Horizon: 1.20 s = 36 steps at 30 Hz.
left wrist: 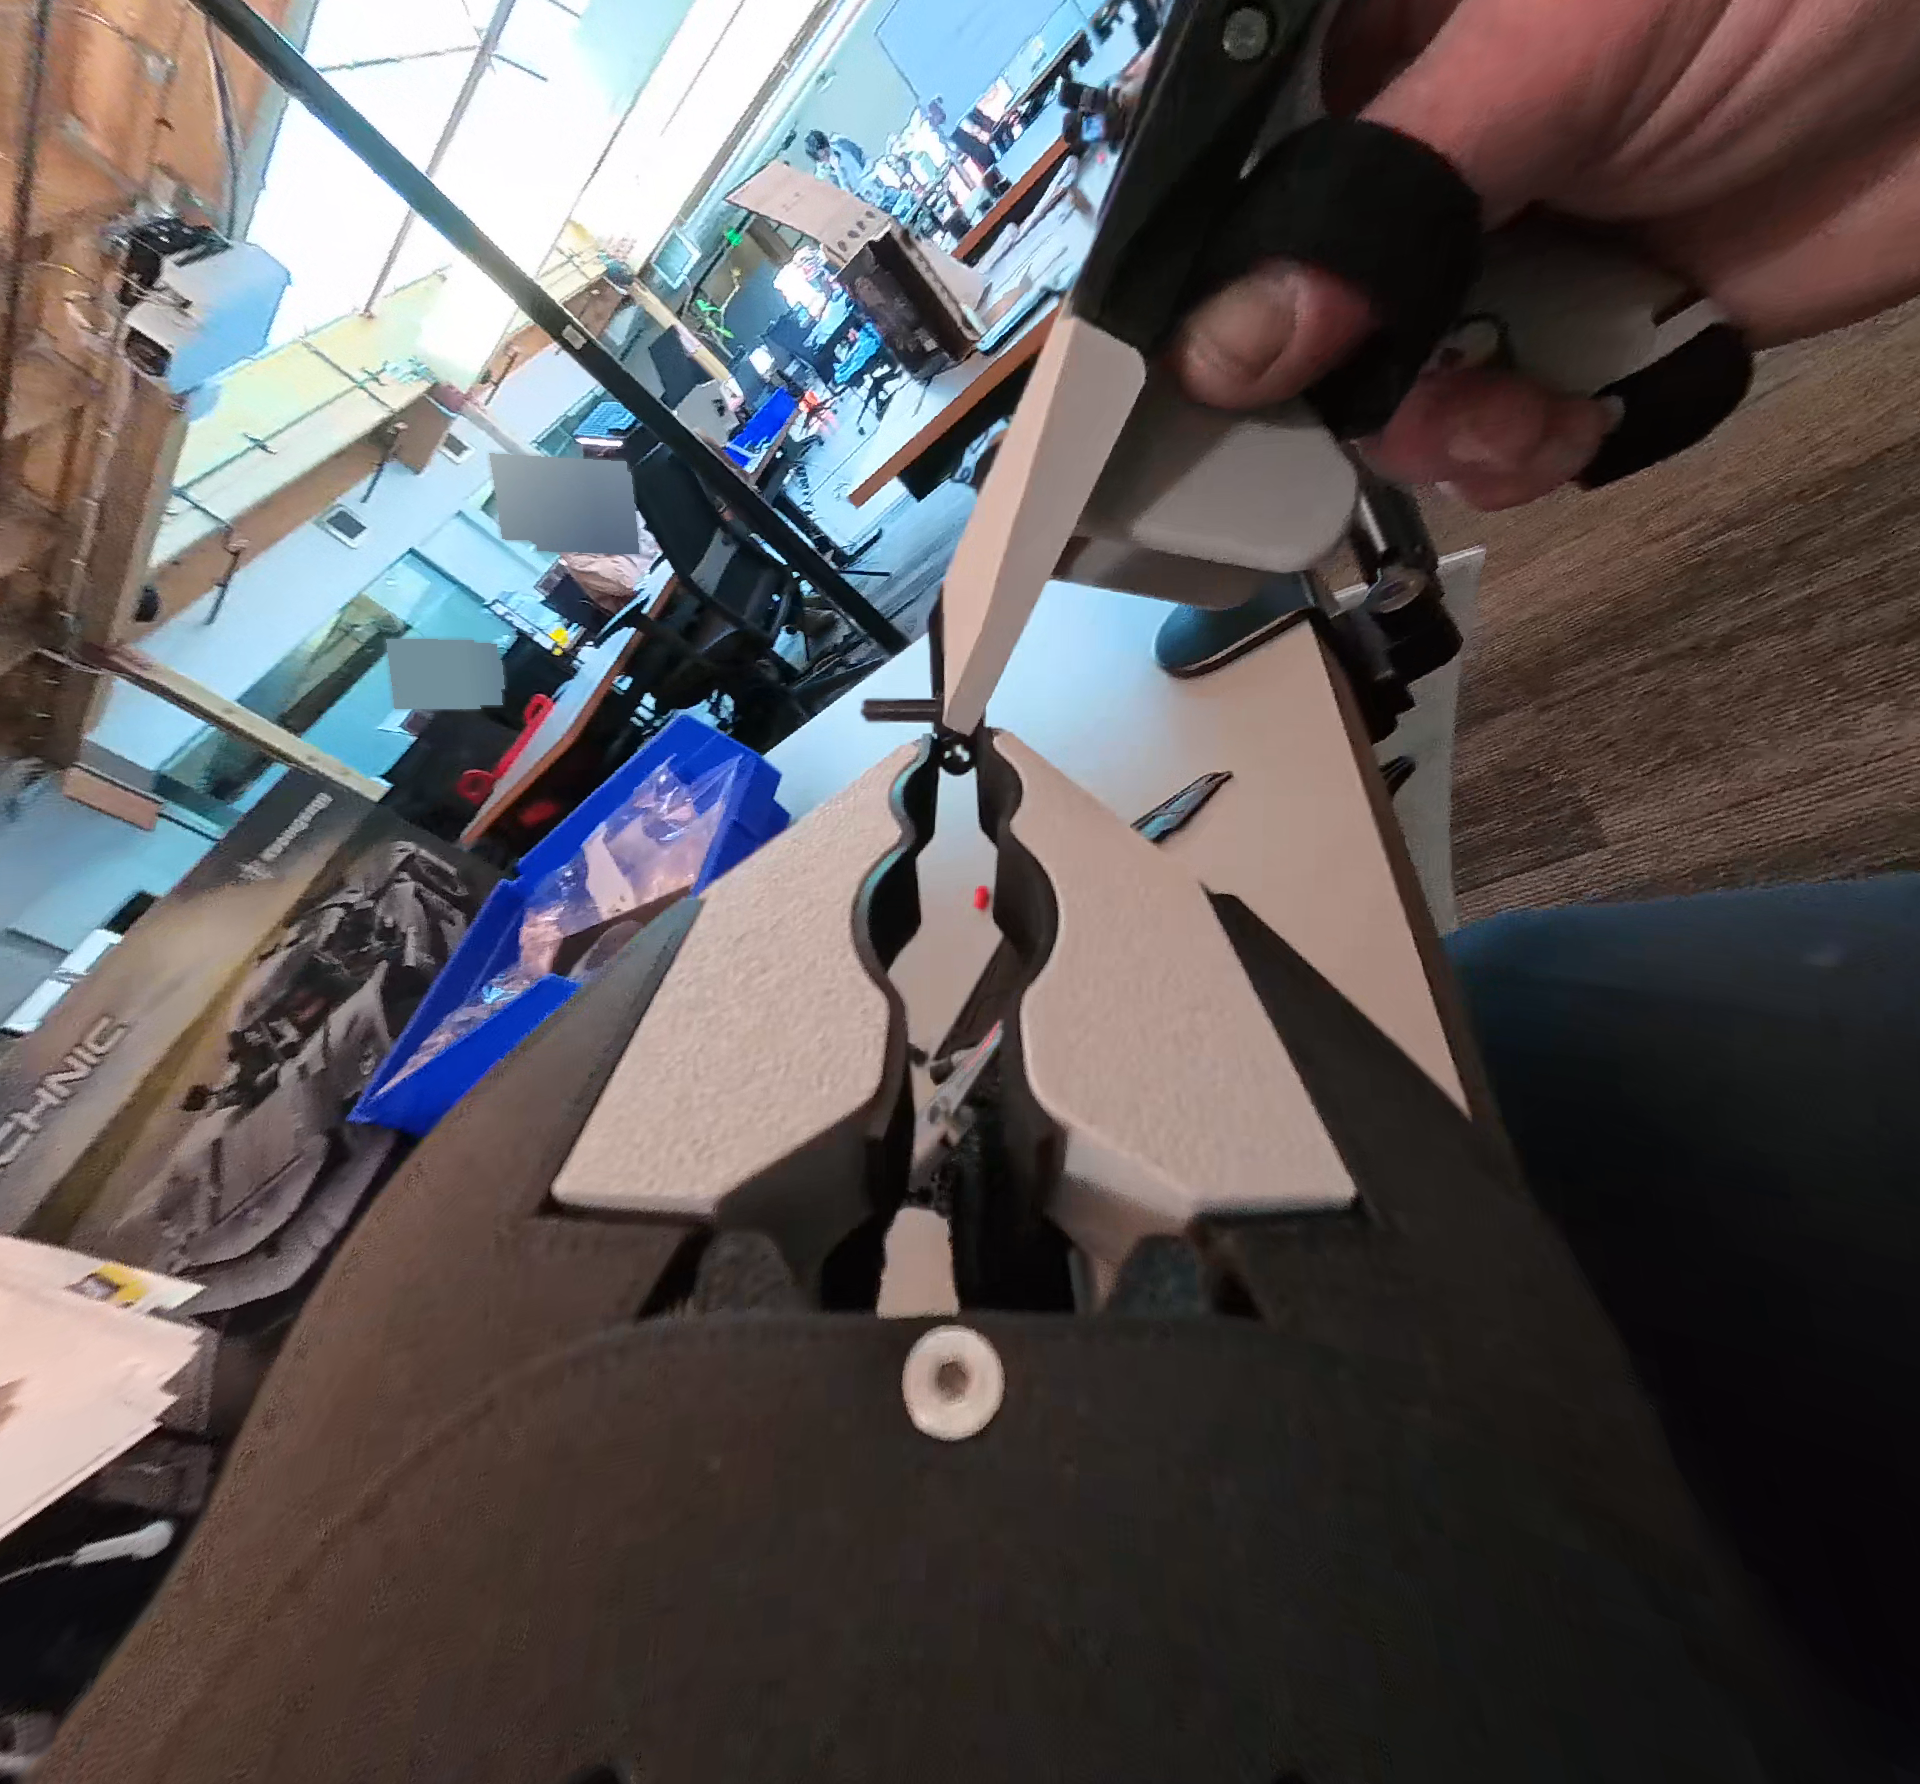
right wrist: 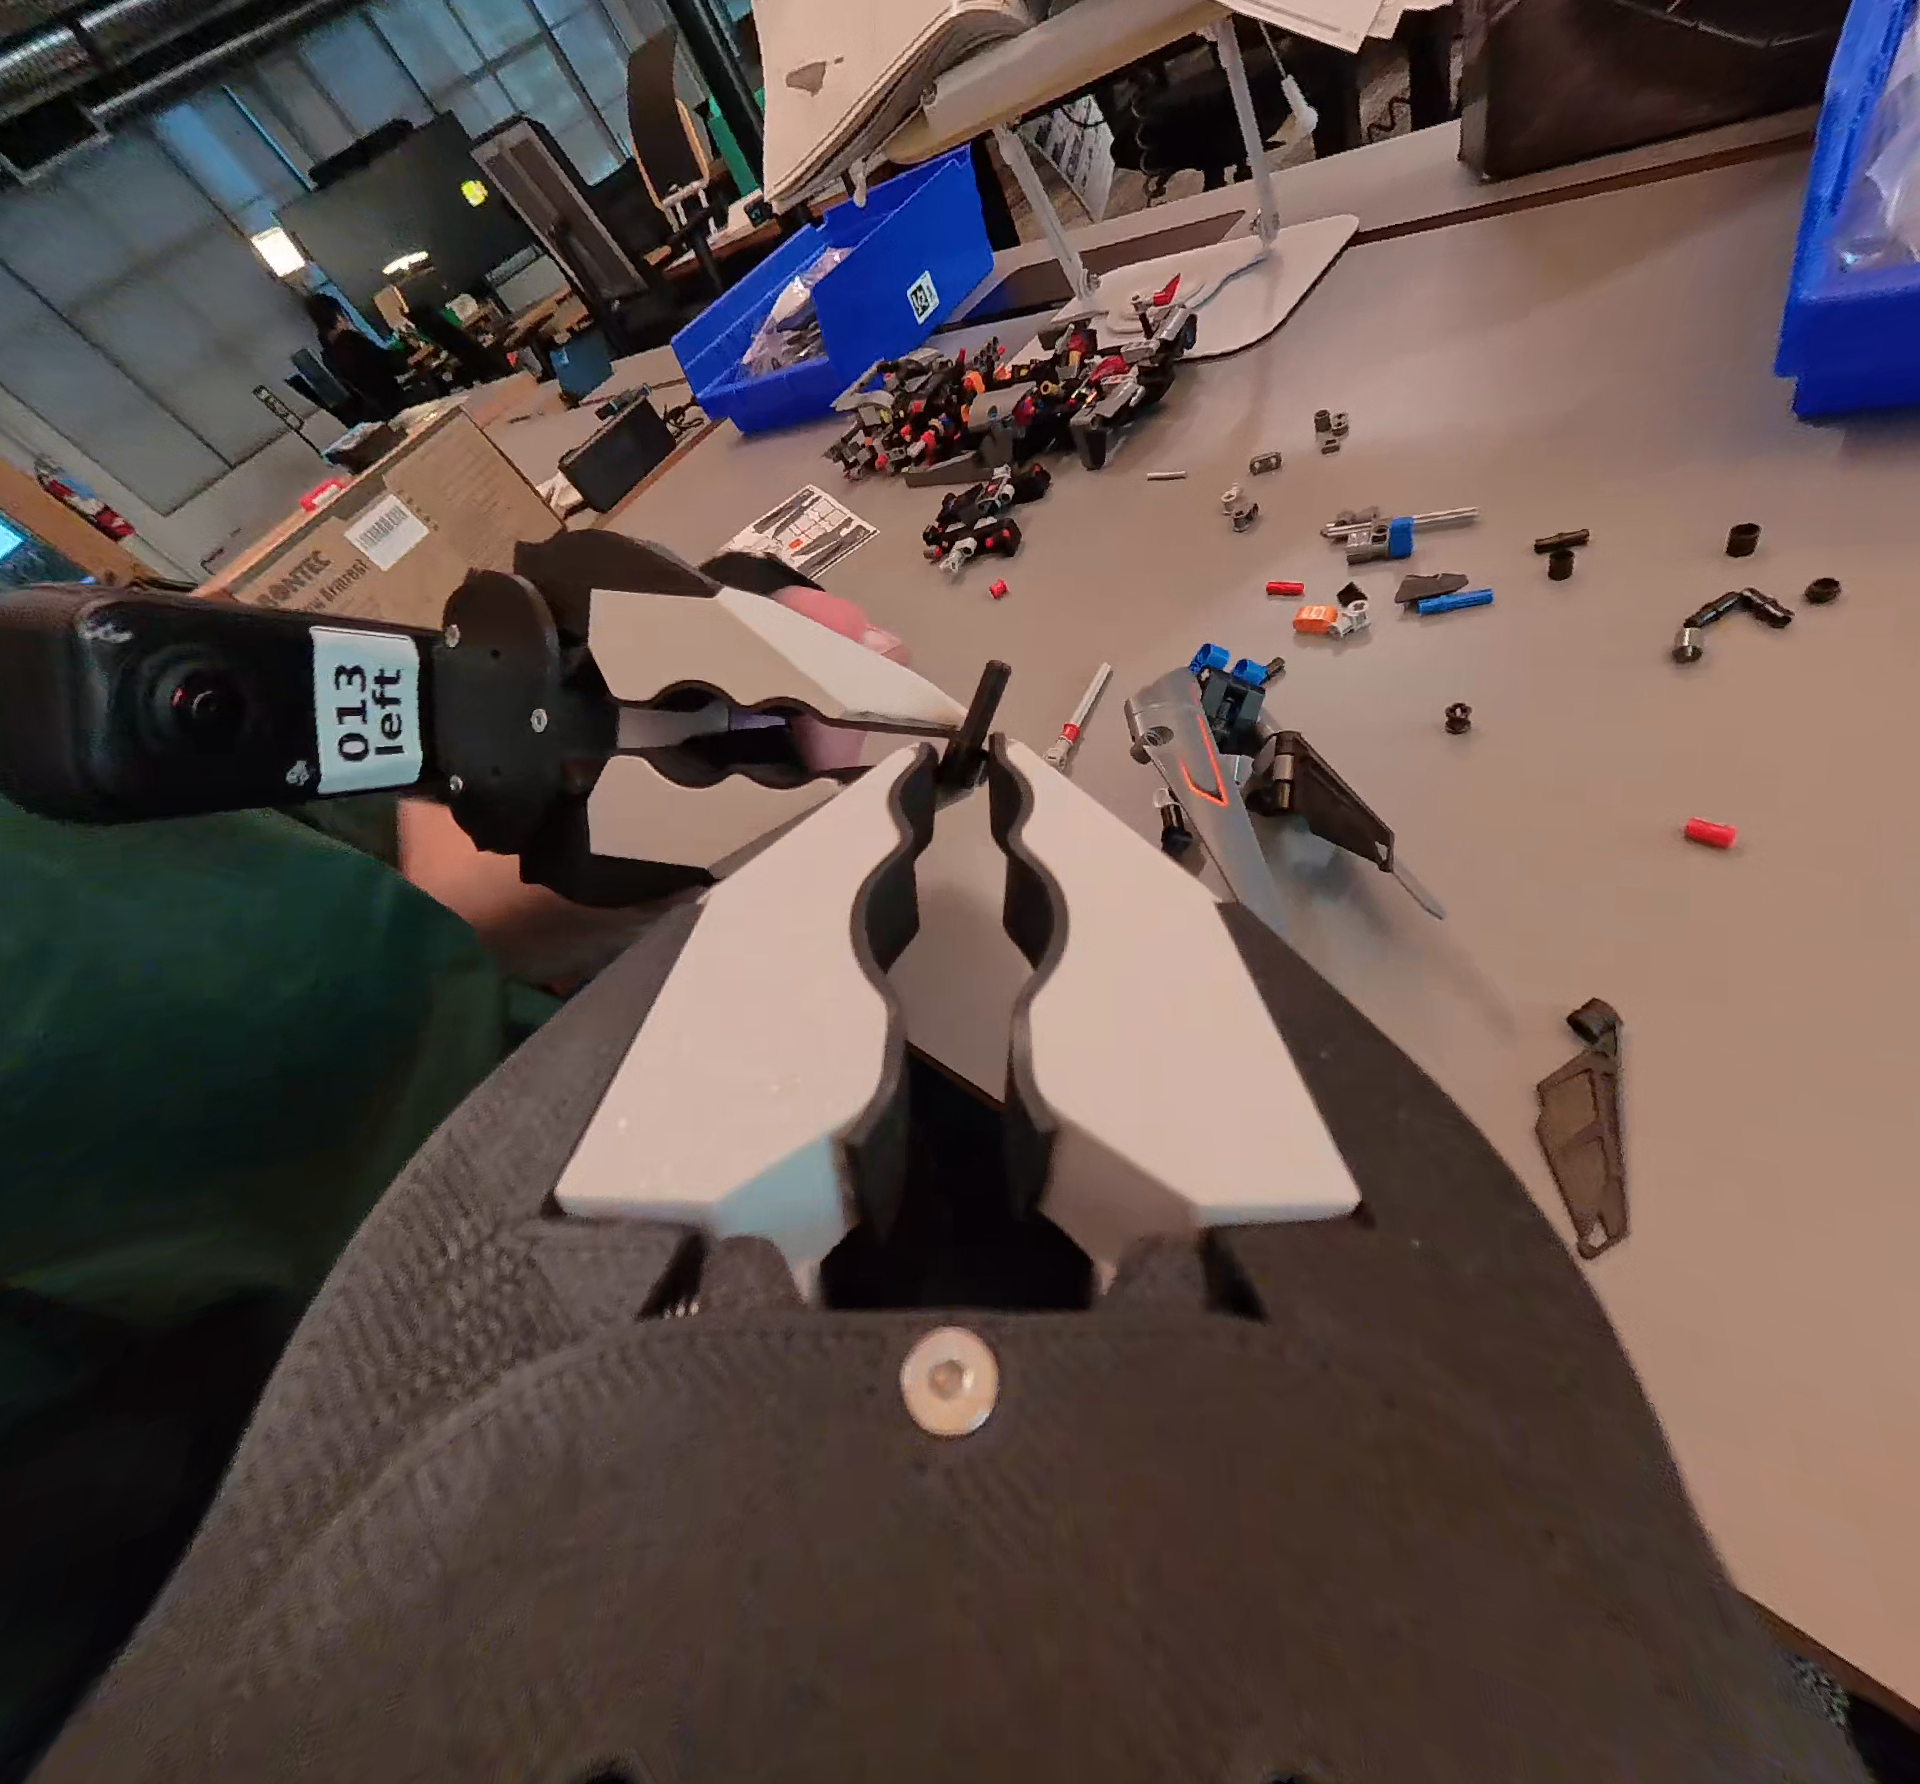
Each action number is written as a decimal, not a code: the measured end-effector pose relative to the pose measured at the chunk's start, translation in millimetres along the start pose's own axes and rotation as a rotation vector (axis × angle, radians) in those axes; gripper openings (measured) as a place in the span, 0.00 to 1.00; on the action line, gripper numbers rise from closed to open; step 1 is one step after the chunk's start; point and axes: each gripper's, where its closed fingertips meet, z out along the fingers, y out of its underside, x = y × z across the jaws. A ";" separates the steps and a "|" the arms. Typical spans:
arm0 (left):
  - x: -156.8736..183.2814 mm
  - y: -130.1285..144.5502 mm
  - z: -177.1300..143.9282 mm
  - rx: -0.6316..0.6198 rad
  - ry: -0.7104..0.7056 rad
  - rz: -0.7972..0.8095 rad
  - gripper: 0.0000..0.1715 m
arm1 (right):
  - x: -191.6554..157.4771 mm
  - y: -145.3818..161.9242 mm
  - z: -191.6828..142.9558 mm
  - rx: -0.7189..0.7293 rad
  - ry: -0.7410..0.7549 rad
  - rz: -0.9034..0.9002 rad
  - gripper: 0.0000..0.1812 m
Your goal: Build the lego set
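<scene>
Nearest the lens are the pale wavy-edged fingers of my right claw point(right wrist: 961, 760). They are drawn in until only a sliver of gap is left at the tips, and they pinch the lower end of a short black plastic rod point(right wrist: 987, 695) that stands up above them. My left claw point(left wrist: 956, 758) comes in from the side, just as nearly closed. From its own view, its tips nip a small black round bush with a cross-shaped hole point(left wrist: 956, 755). Both parts are held in the air above the grey counter point(right wrist: 1558, 955), right where the two claws meet.

I judge the step to be sliding the bush onto the rod. To do it well:
- Line the cross hole up with the rod's profile first, since a slight twist will likely jam it.
- Push straight along the rod, not across it. My hold on the rod is short, and a sideways push could lever it out.
- Keep both pinches firm but steady, because the bush is tiny and might pop free.
- Work low over the counter, so a dropped part lands near the grey wedge-shaped panel with an orange stripe point(right wrist: 1195, 778) and not on the floor.

How deep the bush already sits I cannot tell, as the fingertips hide the joint.
</scene>
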 end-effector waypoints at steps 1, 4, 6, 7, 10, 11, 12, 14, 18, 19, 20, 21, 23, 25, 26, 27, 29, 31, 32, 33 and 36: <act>0.5 0.3 0.3 -0.008 -0.004 0.014 0.03 | 0.6 0.8 0.0 -0.007 0.007 -0.008 0.04; 5.7 1.4 -1.8 -0.002 0.047 -0.005 0.04 | 3.2 5.7 -1.0 -0.045 0.008 -0.019 0.04; 5.7 0.4 -8.7 0.021 0.094 -0.075 0.09 | 11.2 9.6 -3.5 -0.074 0.041 -0.046 0.04; 0.9 4.0 -11.4 0.008 0.106 -0.119 0.13 | 15.9 12.4 -4.8 -0.098 0.059 -0.064 0.04; -17.5 30.7 -16.7 -0.086 0.141 -0.174 0.14 | 31.5 23.1 -7.6 -0.175 0.091 -0.101 0.04; -22.0 46.0 -16.3 -0.144 0.164 -0.189 0.16 | 35.7 27.0 -6.8 -0.202 0.081 -0.092 0.04; -25.5 60.7 -16.1 -0.189 0.192 -0.208 0.18 | 41.6 29.9 -5.7 -0.222 0.085 -0.093 0.04; -28.2 84.2 -15.6 -0.251 0.263 -0.236 0.21 | 53.9 36.6 -3.6 -0.277 0.096 -0.123 0.04; -22.1 108.7 -6.6 -0.315 0.377 -0.158 0.26 | 76.8 54.8 0.9 -0.369 0.116 -0.144 0.03; -18.7 112.2 -3.3 -0.322 0.400 -0.127 0.26 | 80.7 58.2 3.2 -0.375 0.118 -0.133 0.03; -15.2 115.1 0.6 -0.328 0.419 -0.114 0.26 | 83.0 61.4 6.2 -0.377 0.112 -0.118 0.03; -10.2 117.1 3.6 -0.330 0.446 -0.105 0.26 | 83.8 63.8 9.7 -0.373 0.101 -0.104 0.03; -0.7 125.2 7.8 -0.354 0.487 -0.068 0.25 | 86.5 69.9 15.9 -0.377 0.087 -0.079 0.03; 5.3 132.5 9.7 -0.366 0.503 -0.016 0.19 | 88.1 72.7 20.7 -0.368 0.075 -0.064 0.03; 6.3 133.5 11.1 -0.362 0.499 -0.016 0.19 | 87.5 72.9 22.7 -0.362 0.061 -0.049 0.03; 4.6 133.1 11.8 -0.348 0.481 -0.006 0.14 | 86.2 72.9 24.4 -0.360 0.046 -0.039 0.03; 4.4 134.1 11.8 -0.324 0.459 0.035 0.12 | 83.8 74.1 28.3 -0.370 0.018 -0.031 0.03; 5.3 133.3 11.6 -0.285 0.437 0.023 0.11 | 81.4 72.3 33.0 -0.364 -0.012 -0.027 0.03; 5.1 132.9 10.8 -0.267 0.428 0.011 0.11 | 81.2 71.6 35.2 -0.366 -0.020 -0.025 0.03; 5.0 133.0 9.8 -0.254 0.420 0.007 0.11 | 81.4 71.0 37.1 -0.373 -0.025 -0.027 0.03; 6.0 134.4 7.6 -0.243 0.409 0.004 0.12 | 76.5 68.3 43.7 -0.400 -0.055 -0.048 0.03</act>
